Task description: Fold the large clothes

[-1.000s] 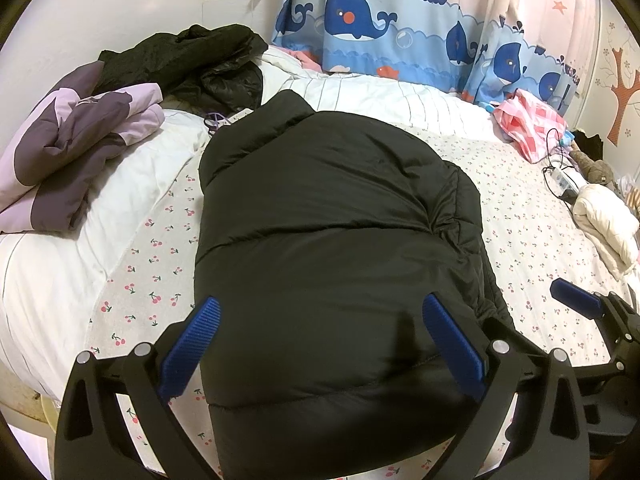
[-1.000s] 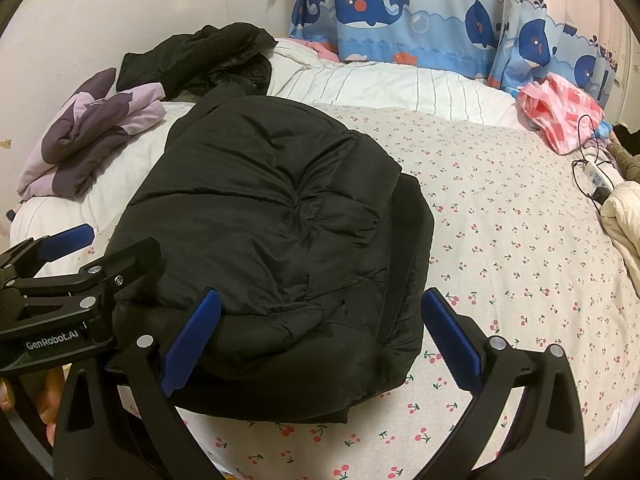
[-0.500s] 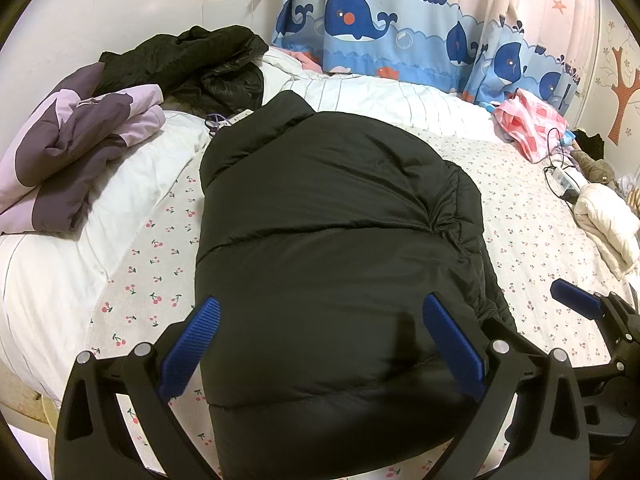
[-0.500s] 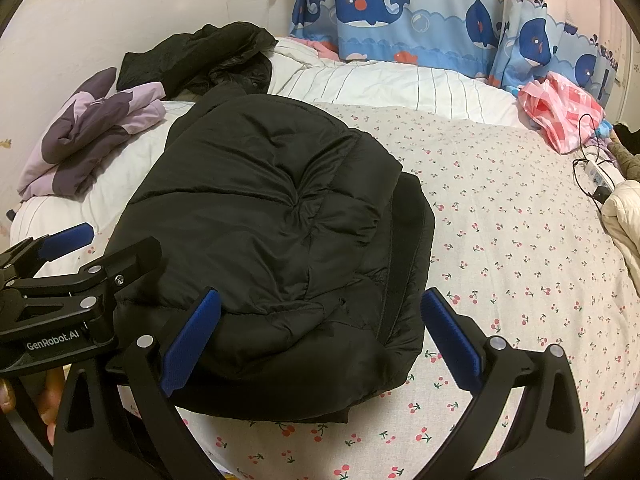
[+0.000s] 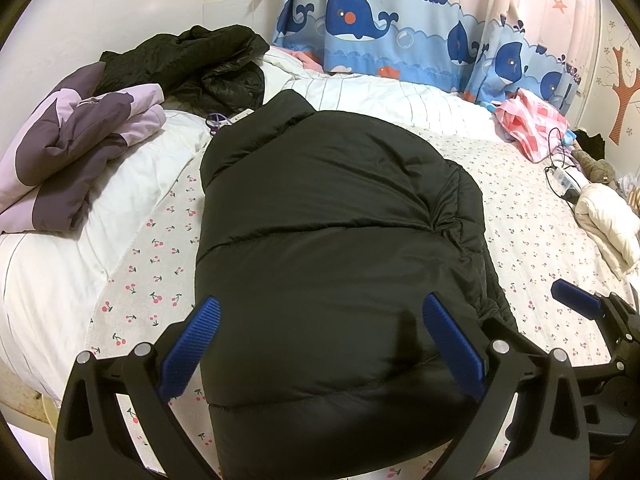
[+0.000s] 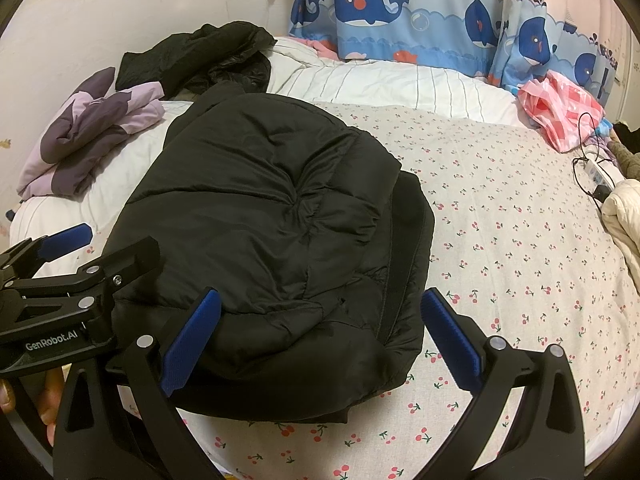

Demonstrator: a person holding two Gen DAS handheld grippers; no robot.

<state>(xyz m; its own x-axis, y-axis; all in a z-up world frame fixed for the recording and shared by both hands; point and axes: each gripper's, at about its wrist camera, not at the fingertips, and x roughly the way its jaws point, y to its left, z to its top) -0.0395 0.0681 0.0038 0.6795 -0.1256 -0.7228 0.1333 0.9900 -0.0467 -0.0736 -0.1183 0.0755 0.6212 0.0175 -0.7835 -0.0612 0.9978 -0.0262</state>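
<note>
Black puffer jacket unmoved since a second ago, both tools spread apart, empty, above its near edge.

A black quilted puffer jacket lies folded into a thick, rounded bundle on the cherry-print bed sheet. Its collar end points toward the far pillows, its smooth back panel faces up, and a tucked layer shows along its right edge.

Black frames, ribbed blue jaws, silver rivets, "GenRobot.AI" marking.
</note>
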